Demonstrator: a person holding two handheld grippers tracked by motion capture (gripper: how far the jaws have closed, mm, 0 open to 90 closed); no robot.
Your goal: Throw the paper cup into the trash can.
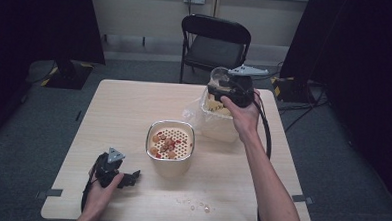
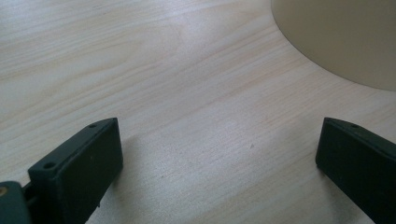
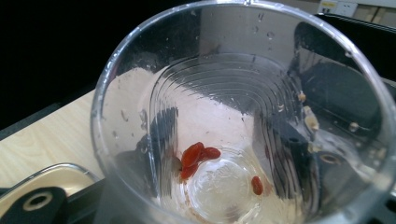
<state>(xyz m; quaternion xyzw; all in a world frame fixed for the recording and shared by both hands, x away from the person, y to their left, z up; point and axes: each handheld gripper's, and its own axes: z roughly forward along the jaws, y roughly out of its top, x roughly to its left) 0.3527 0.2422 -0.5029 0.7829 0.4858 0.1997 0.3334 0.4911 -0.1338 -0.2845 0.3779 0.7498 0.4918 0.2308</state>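
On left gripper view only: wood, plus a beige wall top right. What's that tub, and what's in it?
Observer: A cream tub with a perforated insert; reddish and tan pieces lie on the insert.
Operator: Where's the right gripper?
Observer: The right gripper is at the far right of the table, shut on a clear cup, near a white container in a clear bag.
Operator: Cup empty?
Observer: Nearly. A few red bits sit at its bottom.
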